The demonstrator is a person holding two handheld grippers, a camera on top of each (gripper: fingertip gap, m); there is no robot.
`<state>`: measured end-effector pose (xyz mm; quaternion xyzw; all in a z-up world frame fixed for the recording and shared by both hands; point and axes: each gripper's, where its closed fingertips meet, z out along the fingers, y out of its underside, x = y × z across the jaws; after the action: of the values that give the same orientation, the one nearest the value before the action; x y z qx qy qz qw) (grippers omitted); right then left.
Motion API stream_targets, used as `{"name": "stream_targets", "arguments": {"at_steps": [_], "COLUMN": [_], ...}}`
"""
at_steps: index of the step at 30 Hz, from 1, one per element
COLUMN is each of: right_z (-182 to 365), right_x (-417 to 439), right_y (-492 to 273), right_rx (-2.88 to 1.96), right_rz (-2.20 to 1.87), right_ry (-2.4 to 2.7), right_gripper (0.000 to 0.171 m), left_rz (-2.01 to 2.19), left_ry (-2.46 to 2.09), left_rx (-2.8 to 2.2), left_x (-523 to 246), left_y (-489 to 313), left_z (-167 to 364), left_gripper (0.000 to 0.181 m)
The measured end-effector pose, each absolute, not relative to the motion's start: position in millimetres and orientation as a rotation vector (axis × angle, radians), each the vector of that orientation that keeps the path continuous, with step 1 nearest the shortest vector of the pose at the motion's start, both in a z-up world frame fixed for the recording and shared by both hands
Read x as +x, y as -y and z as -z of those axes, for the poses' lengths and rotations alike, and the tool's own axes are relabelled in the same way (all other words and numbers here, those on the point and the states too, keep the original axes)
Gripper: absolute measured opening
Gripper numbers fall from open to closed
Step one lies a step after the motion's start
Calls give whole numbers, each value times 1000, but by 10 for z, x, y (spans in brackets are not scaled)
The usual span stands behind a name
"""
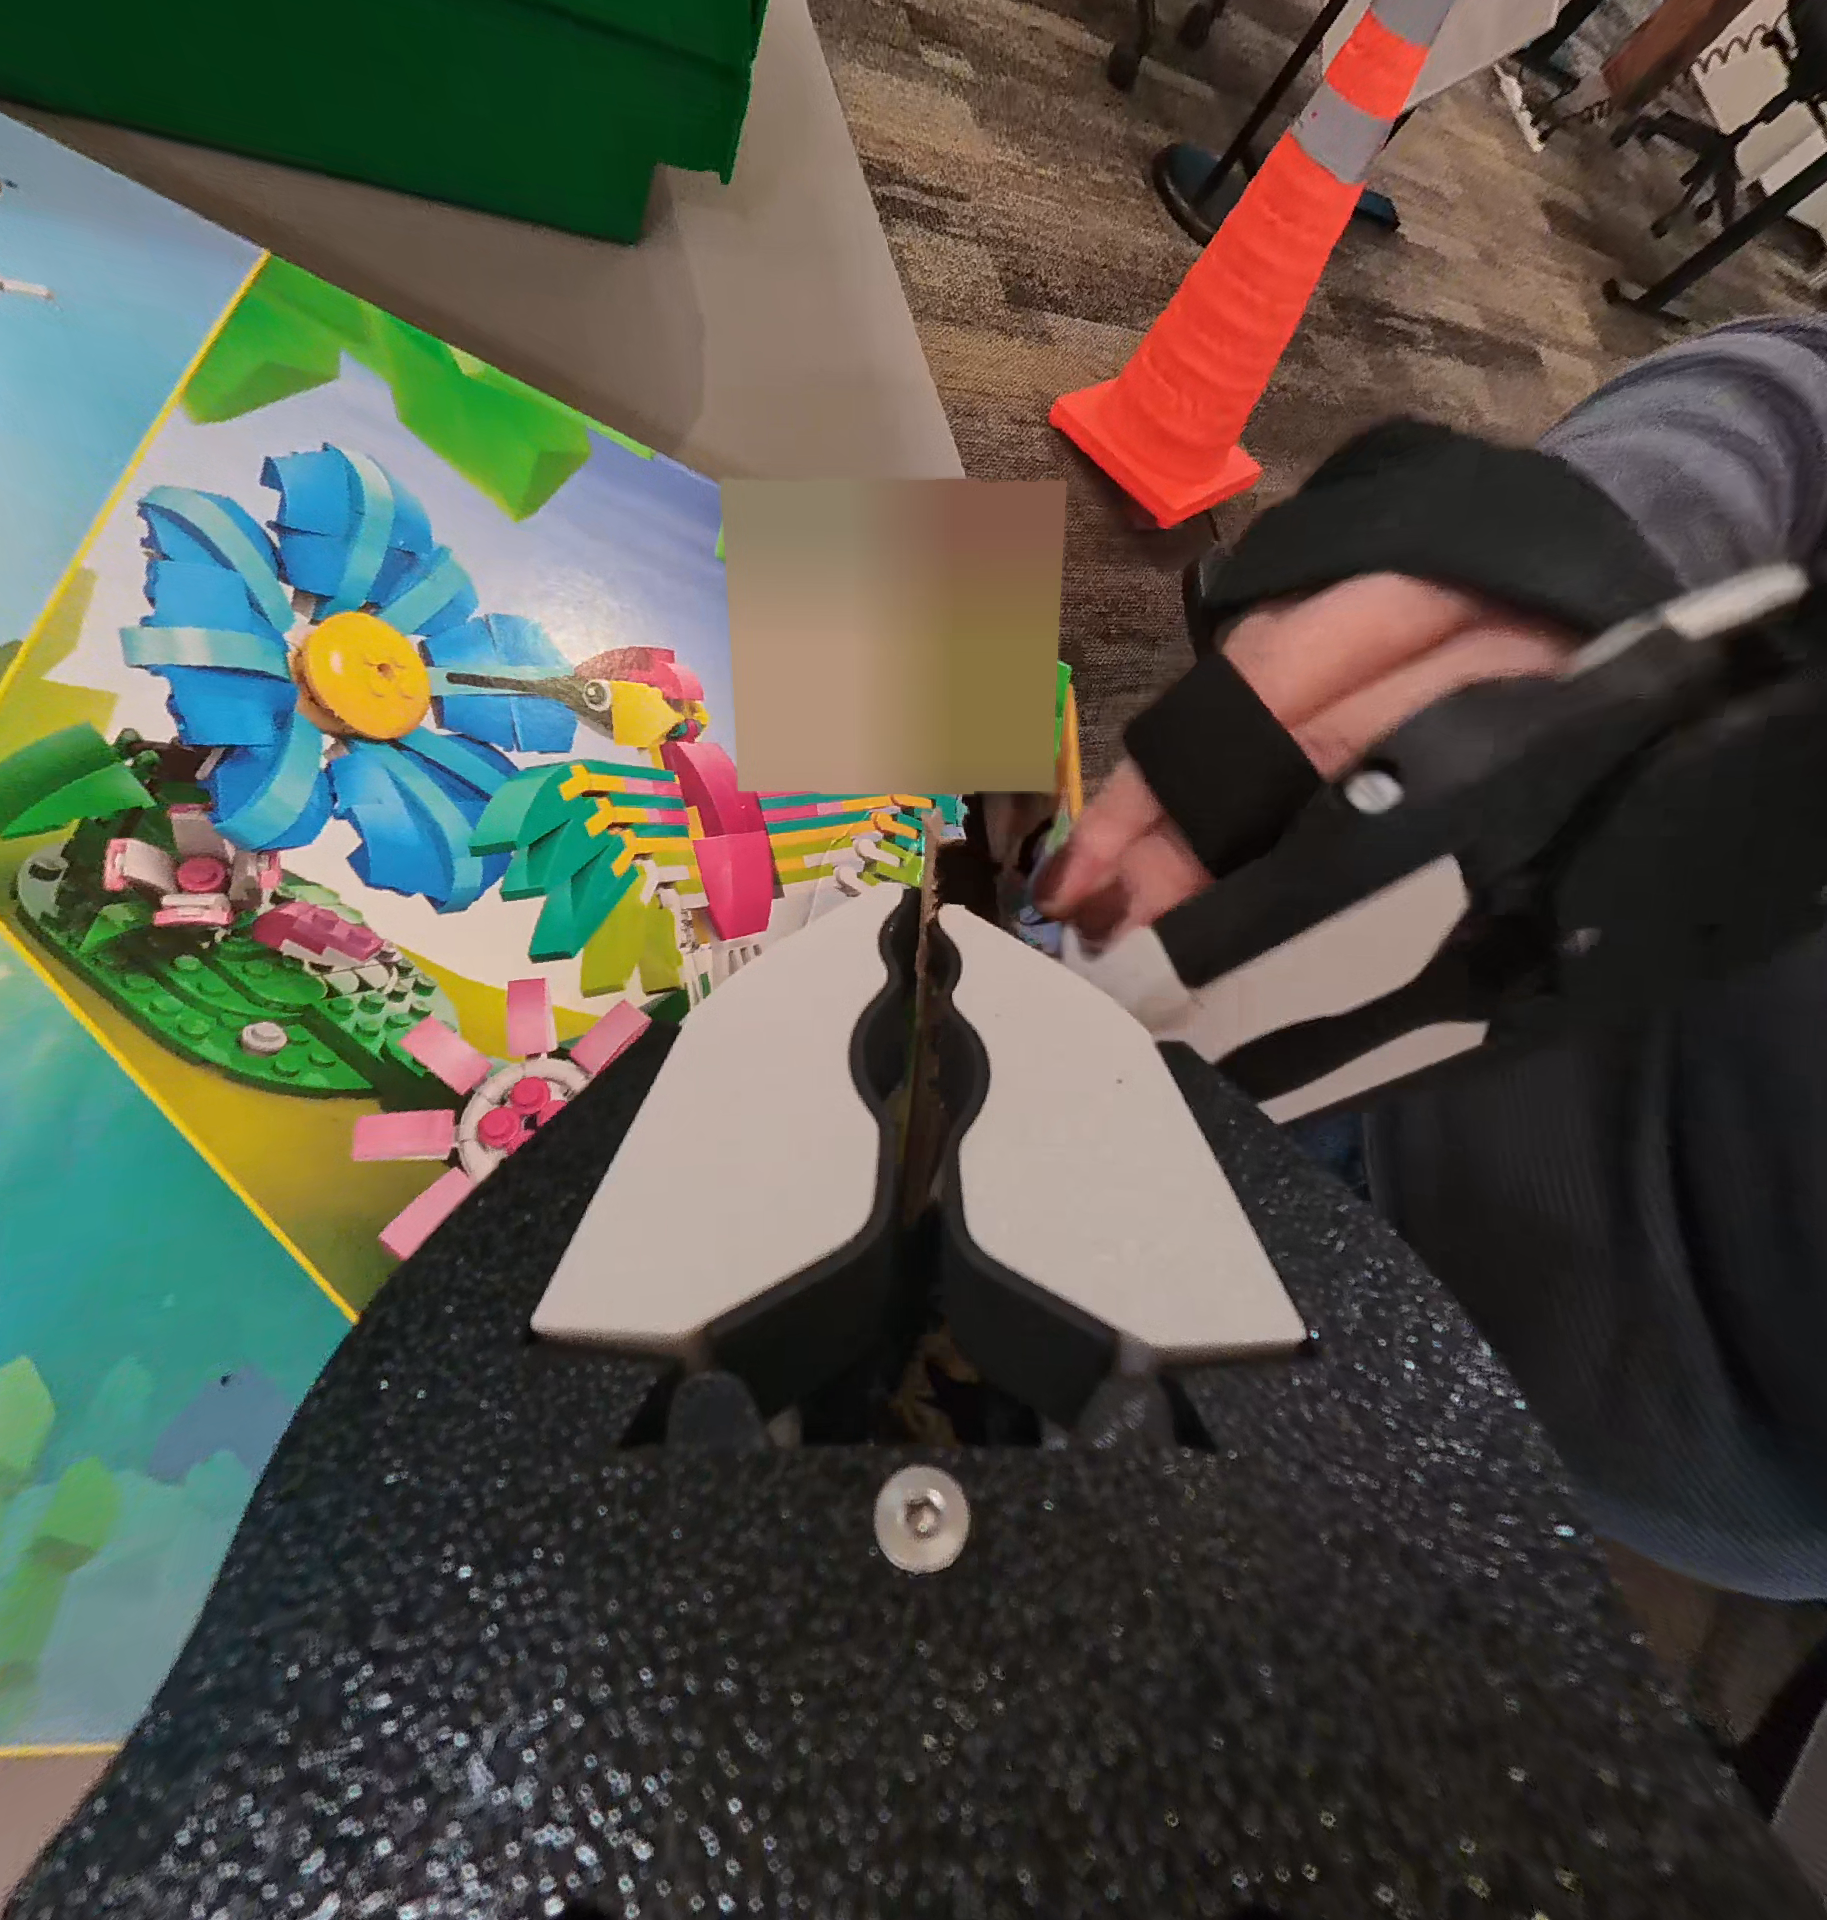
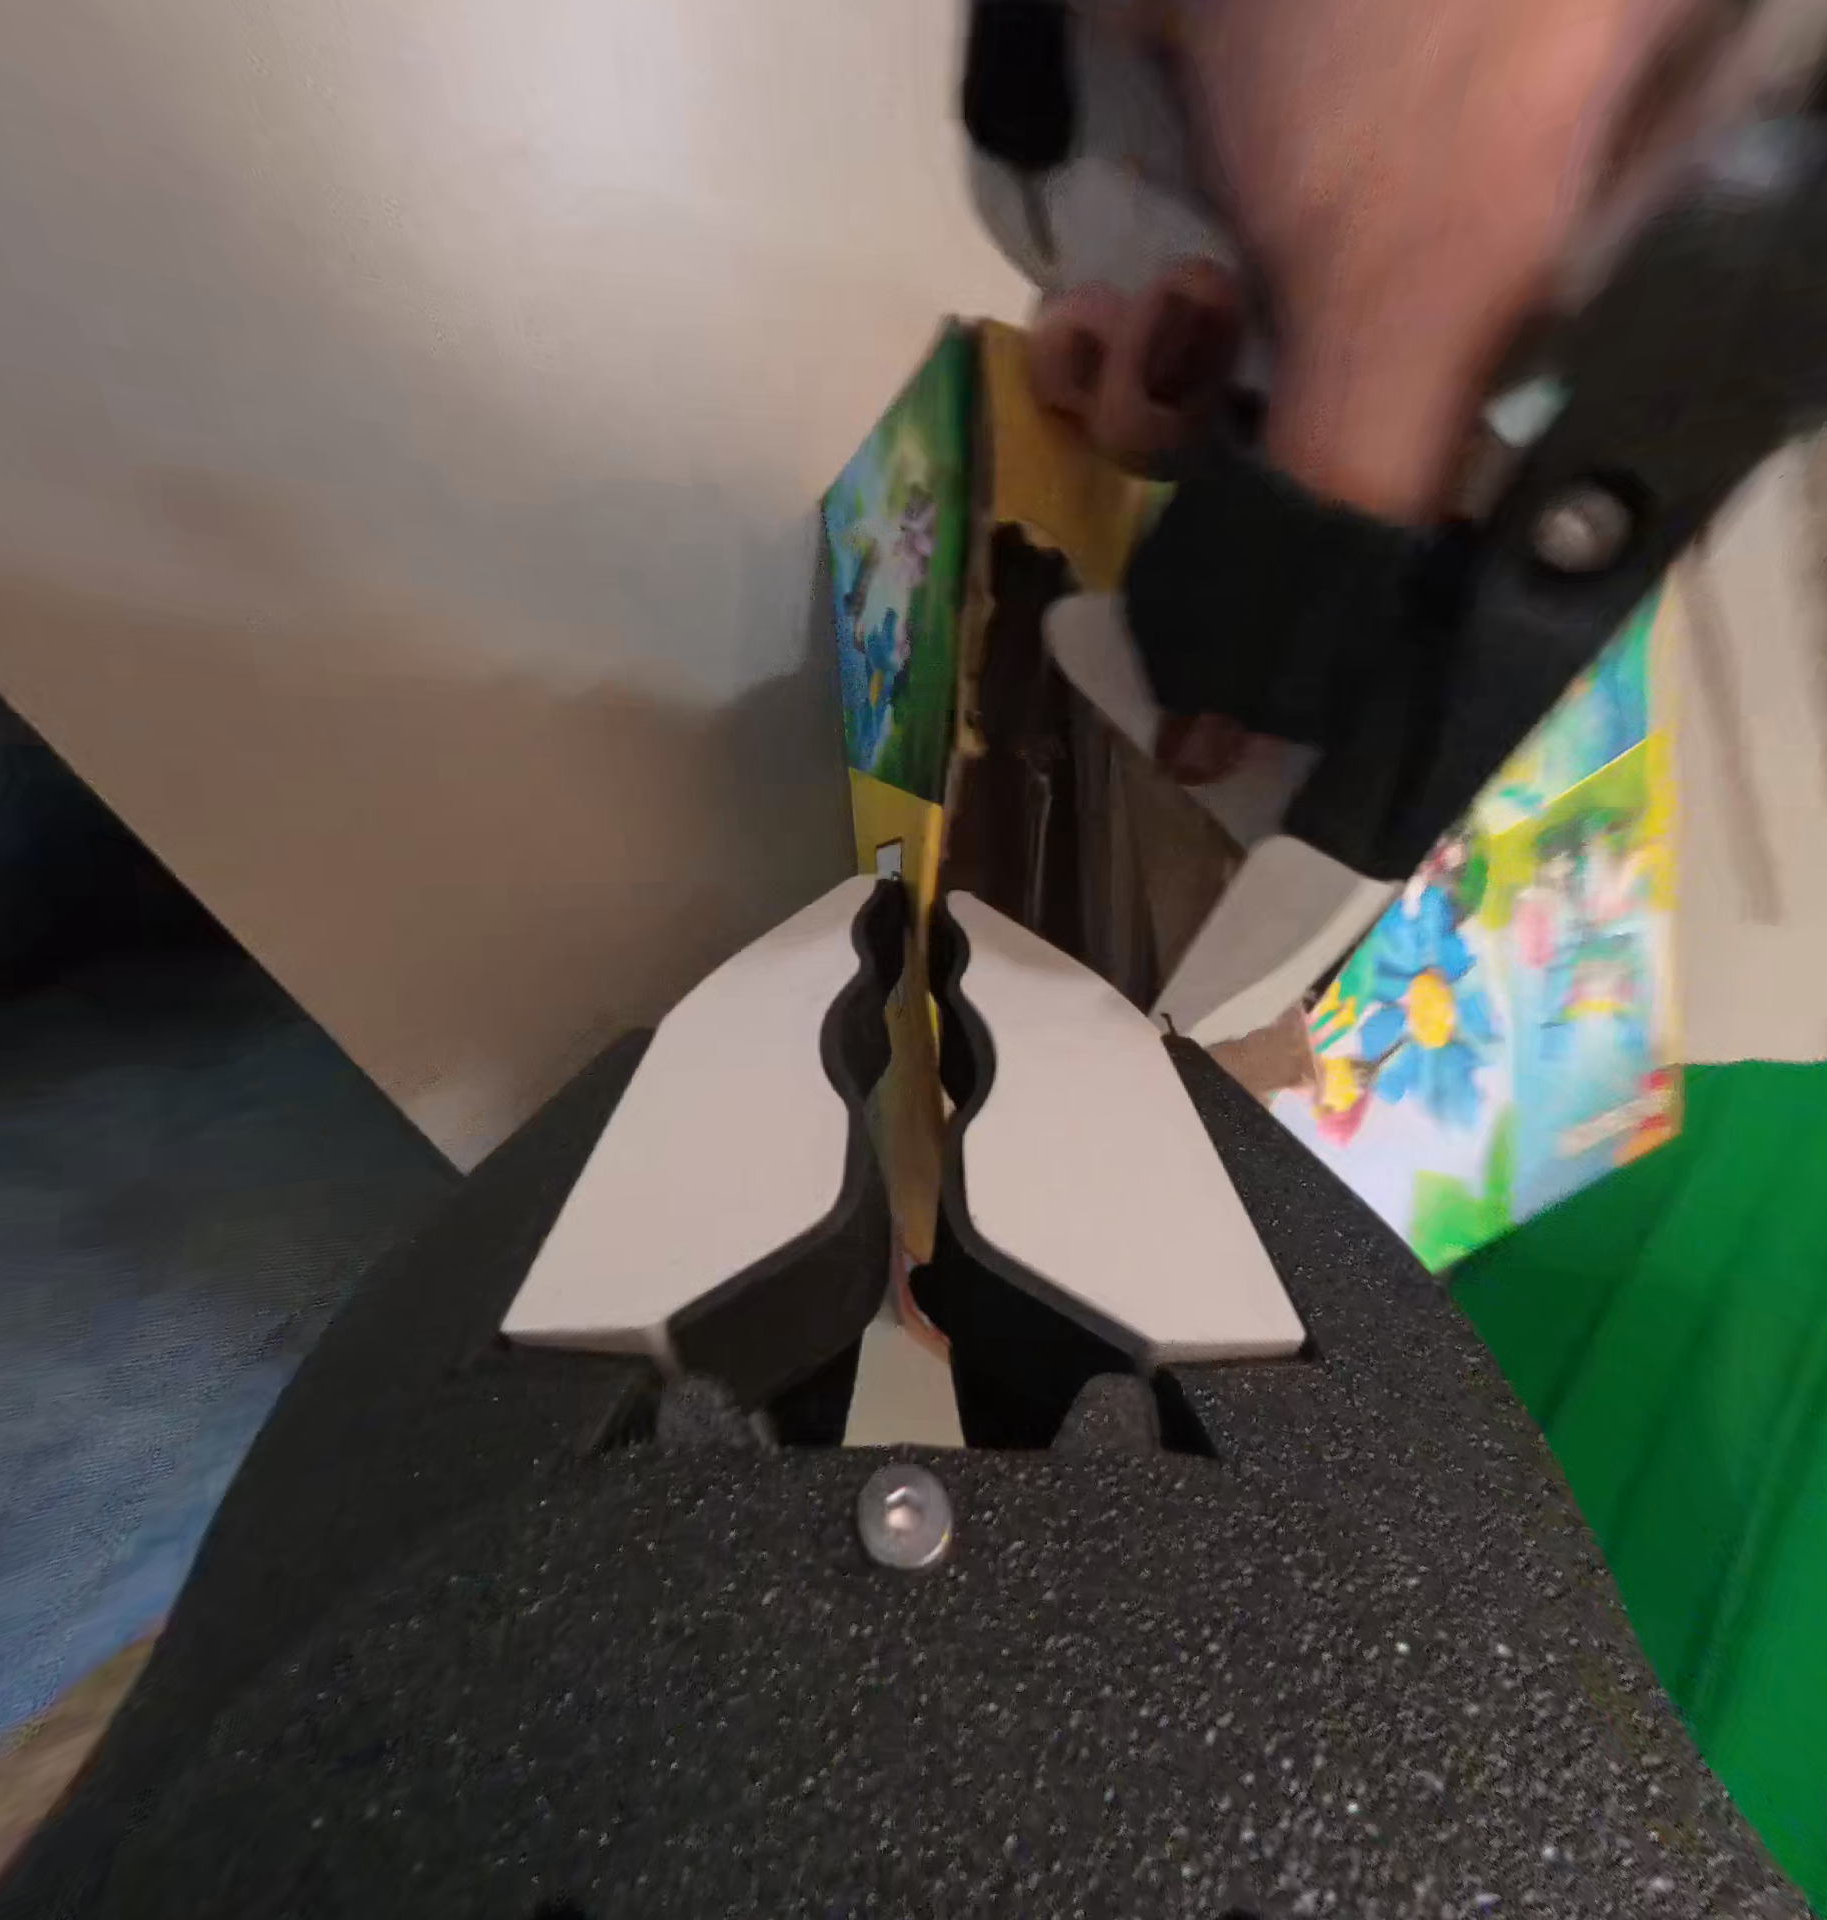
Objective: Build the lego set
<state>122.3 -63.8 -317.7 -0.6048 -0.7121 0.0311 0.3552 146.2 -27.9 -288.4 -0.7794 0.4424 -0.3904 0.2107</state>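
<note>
The lego box (image 1: 369, 727), printed with a blue flower and a bird, lies on the pale table (image 1: 784, 312). My left gripper (image 1: 924, 914) is shut on a thin cardboard edge at the box's open end. My right gripper (image 2: 914, 904) is shut on a yellow flap (image 2: 917, 1049) of the same box (image 2: 898, 623). Both hold the open end from opposite sides, close together. The right gripper's fingers (image 1: 1304, 956) show in the left wrist view, held by a gloved hand (image 1: 1408, 644). The left gripper's fingers (image 2: 1273, 935) show in the right wrist view. The box's inside is dark and its contents are hidden.
A green box (image 1: 369, 104) stands at the back of the table and shows at the right in the right wrist view (image 2: 1667, 1351). An orange cone (image 1: 1221, 312) stands on the carpet beyond the table edge. Chair and table legs are farther back.
</note>
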Motion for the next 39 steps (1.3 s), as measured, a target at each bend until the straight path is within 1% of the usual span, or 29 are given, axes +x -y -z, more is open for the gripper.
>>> {"name": "stream_targets", "arguments": {"at_steps": [1,7,19,21,24,25,26,27,28,29,31,33,35,39], "right_z": [3184,3173,3127,3118,3094,3084,3100,3127,3140,3124,3057,3025,3071,3249], "right_x": [1221,1223,1204,1206,1201,1194,1181,1166,1151,1135,1107,1104,1154,1235], "right_y": [658,683,672,668,663,684,734,797,861,902,912,888,829,772], "right_rx": [-1470,-1053,-734,-739,-1088,-1187,-1291,-1402,-1508,-1601,-1771,-1905,-1918,-1895], "right_rz": [7,403,511,486,140,37,-71,-186,-307,-421,-609,-675,-539,-242], "right_ry": [1847,1763,1600,1603,1613,1635,1664,1681,1687,1680,1638,1636,1737,1929], "right_gripper": [4,8,13,14,12,20,33,49,59,64,70,75,68,74], "left_rz": [1095,1129,1161,1214,1312,1324,1325,1322,1322,1326,1327,1326,1328,1341], "left_ry": [-1226,-1224,-1144,-1090,-1021,-1012,-1009,-1010,-1008,-1002,-997,-993,-974,-944], "left_rx": [-2168,-2201,-2317,-2356,-2388,-2387,-2387,-2385,-2381,-2376,-2367,-2362,-2365,-2360], "left_x": [1456,1448,1424,1419,1422,1421,1421,1421,1421,1420,1419,1416,1410,1402], "left_y": [278,275,254,255,273,273,271,271,270,270,269,264,247,217], "left_z": [2879,2900,2955,2950,2944,2939,2938,2939,2939,2935,2931,2931,2930,2922], "left_gripper": [0,0,0,0,0,0,0,0,0,0,0,0,0,0]}}
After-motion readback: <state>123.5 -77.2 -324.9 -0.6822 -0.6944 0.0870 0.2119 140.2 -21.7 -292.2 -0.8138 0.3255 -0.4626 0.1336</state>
